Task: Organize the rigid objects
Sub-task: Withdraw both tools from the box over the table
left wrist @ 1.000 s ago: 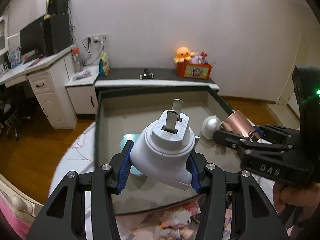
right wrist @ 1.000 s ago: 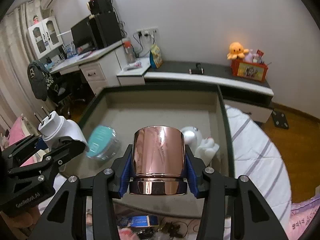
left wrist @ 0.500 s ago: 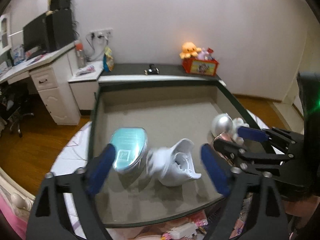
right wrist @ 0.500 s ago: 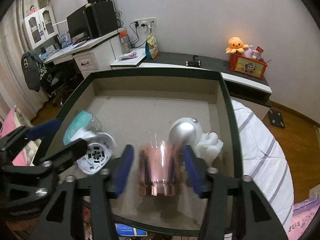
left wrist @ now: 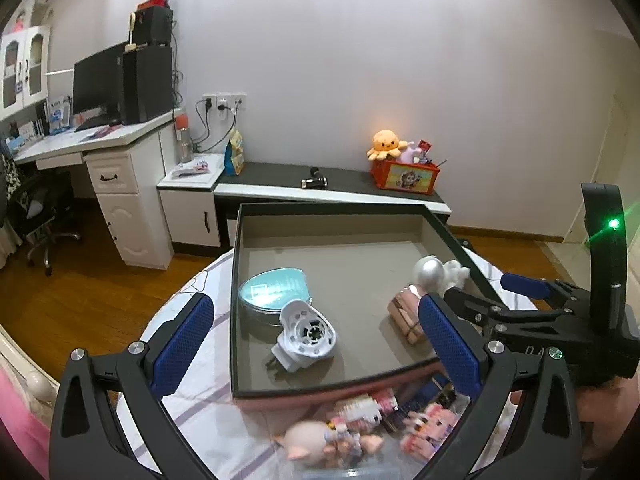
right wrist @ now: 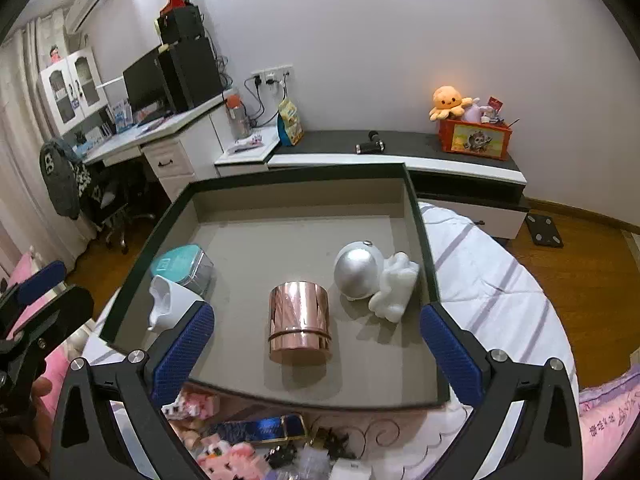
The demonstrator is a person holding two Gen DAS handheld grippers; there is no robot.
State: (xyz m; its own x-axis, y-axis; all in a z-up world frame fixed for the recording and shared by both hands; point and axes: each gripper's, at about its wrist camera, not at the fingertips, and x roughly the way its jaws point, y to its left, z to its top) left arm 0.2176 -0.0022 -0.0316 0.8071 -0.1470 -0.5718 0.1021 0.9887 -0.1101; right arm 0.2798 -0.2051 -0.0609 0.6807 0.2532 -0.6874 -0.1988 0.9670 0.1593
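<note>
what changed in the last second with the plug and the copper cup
Both claws have just been opening and now stand wide. The left claw let go of the white plug adapter, the right claw of the copper cup; both now lie in the tray. Teal tin and silver ball stayed.

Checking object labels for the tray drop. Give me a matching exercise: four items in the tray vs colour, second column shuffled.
Items:
1. plug adapter
2. cylinder cup
3. round tin lid
4. helmet of the figurine

Colours:
A. silver
B. teal
C. white
D. rose gold

Pairs: 1-C, 2-D, 3-B, 4-A
</note>
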